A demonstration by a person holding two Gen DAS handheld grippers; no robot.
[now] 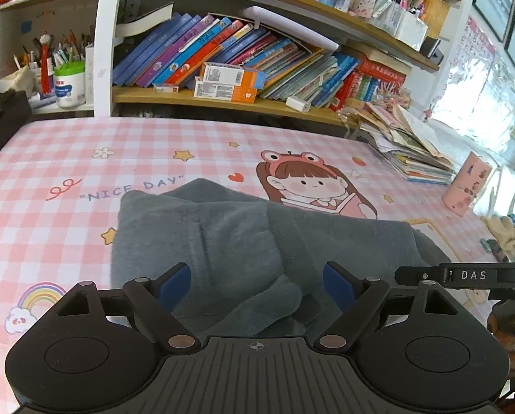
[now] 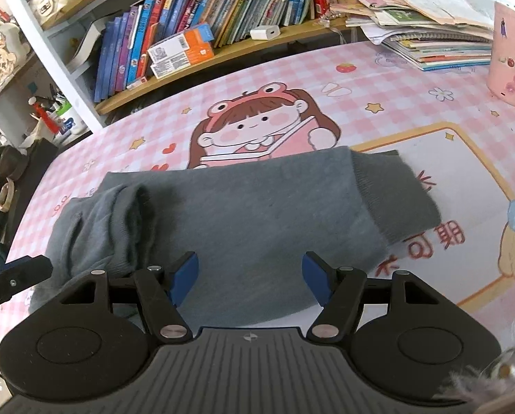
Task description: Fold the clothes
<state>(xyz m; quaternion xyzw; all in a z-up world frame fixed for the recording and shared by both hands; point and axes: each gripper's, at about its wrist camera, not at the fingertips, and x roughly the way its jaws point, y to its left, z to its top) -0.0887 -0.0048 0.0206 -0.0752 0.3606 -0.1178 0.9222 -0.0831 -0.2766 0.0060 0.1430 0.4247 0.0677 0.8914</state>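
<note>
A grey garment lies folded into a rough band across the desk, on a pink checked cover printed with a cartoon girl in a frog hat; its far edge just reaches the bottom of that drawing. In the right wrist view one ribbed cuff end points right over a yellow-framed white panel of the cover, while the left end is bunched into thicker folds. The left hand-held gripper hangs low over the near side of the cloth with its blue-padded fingers spread wide, a rumpled lump of fabric lying between them (whether the pads touch it cannot be told). The right hand-held gripper is likewise spread apart above the garment's near edge, holding nothing. Each tool shows at the edge of the other's view. Behind the desk stand shelves of leaning books, and a loose pile of booklets sits at the far right beside a pink box.
</note>
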